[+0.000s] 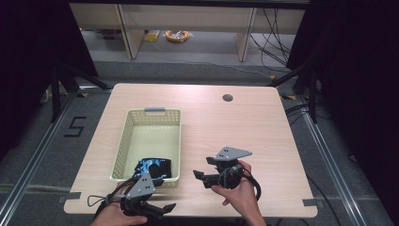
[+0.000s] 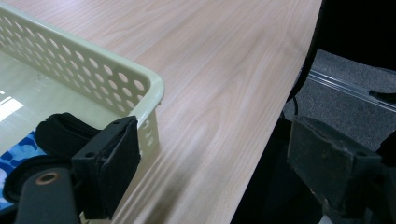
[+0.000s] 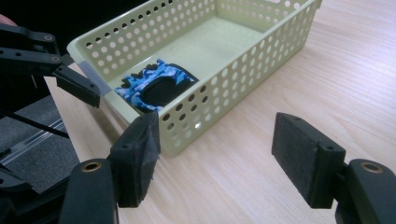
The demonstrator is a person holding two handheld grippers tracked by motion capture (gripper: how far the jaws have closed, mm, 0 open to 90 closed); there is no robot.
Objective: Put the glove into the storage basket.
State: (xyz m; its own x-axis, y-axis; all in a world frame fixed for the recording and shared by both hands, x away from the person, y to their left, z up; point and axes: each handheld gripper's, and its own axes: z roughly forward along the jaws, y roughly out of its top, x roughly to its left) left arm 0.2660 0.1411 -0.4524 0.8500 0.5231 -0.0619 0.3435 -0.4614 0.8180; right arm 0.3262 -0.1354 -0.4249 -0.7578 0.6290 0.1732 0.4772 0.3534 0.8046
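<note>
Resting in a dark-curtained room, the pale wood bench (image 1: 244,127) carries a perforated basket (image 1: 123,141).
Left gripper (image 1: 157,210) and right gripper (image 1: 203,175) both gape wide, empty; a blue-patterned cloth (image 3: 156,84) lies inside the basket.

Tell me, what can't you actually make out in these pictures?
- Blue patterned cloth item in the basket: what it is; folded up, and the left gripper overlaps it in the high view.
- Yellow coil on the far floor: too small in the high view.
- Right hand: forearm cut off by the bottom edge.

Overhead looks down; gripper views share basket (image 3: 196,46).
</note>
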